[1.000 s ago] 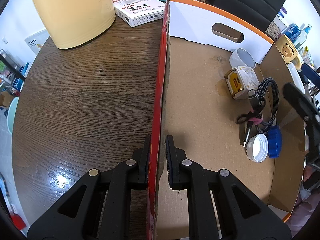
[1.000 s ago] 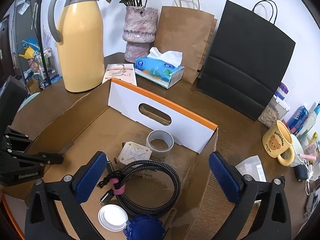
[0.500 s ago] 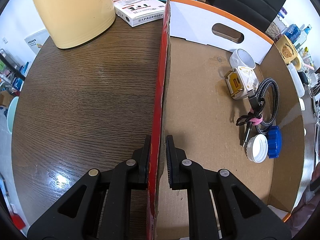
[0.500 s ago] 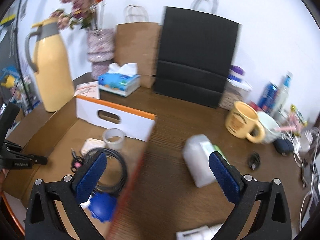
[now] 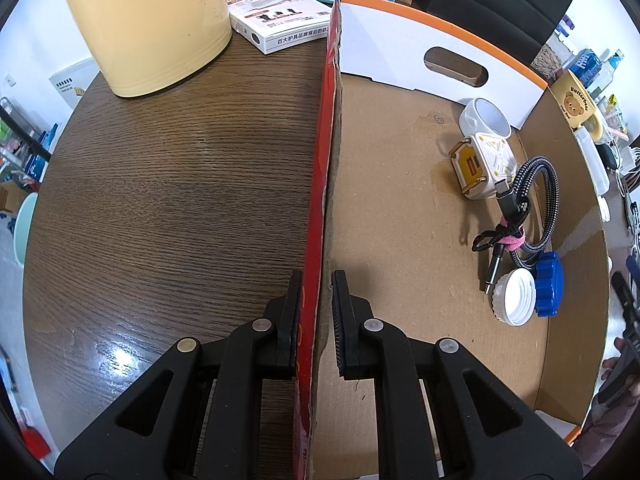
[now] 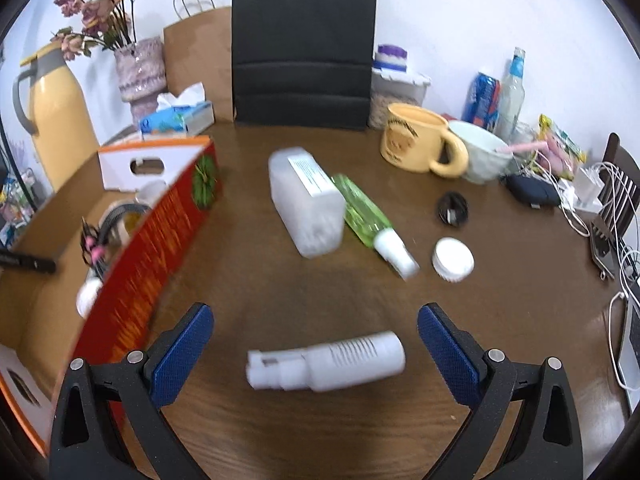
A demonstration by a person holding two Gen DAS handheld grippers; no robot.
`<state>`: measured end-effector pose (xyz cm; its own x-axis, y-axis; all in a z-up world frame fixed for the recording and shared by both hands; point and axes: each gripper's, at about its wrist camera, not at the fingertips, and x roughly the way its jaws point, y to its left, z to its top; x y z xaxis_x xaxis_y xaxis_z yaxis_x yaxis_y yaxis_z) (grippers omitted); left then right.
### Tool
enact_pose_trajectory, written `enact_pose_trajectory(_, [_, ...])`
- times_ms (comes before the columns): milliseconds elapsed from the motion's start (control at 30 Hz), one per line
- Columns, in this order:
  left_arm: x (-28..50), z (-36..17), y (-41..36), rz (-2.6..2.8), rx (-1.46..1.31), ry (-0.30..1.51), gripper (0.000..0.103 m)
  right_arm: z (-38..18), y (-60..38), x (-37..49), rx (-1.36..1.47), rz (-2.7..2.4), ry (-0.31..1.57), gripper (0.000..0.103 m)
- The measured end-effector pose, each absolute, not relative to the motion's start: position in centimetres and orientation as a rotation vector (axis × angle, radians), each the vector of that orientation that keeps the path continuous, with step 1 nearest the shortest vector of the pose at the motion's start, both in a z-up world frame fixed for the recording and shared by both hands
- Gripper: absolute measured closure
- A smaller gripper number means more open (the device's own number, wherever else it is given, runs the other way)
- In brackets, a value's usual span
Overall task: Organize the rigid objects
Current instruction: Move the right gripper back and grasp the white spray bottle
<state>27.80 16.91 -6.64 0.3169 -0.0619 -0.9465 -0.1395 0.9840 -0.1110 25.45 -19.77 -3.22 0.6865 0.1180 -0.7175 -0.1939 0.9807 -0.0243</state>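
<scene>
Tabletop (image 6: 320, 300): white bottle (image 6: 326, 362) between open right hand-held gripper (image 6: 314, 356).

Left hand-held gripper (image 5: 314, 312) clamped; right hand-held gripper (image 6: 314, 354) wide apart

The right tool (image 6: 312, 354) hangs wide open over the table (image 6: 248, 280), a white bottle (image 6: 326, 362) lying between its blue pads (image 6: 182, 354). Farther off lie a clear bottle (image 6: 306, 200), a green bottle (image 6: 362, 216) and a white cap (image 6: 453, 259). The box (image 6: 152, 236) sits left.
</scene>
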Motion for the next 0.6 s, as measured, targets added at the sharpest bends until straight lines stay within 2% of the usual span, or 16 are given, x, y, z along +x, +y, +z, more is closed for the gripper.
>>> enact_pose_trajectory(600, [27.8, -6.7, 16.9, 0.051, -0.184, 1.250, 0.094, -7.4, -20.5, 26.4, -0.120, 0.270, 0.878, 0.000])
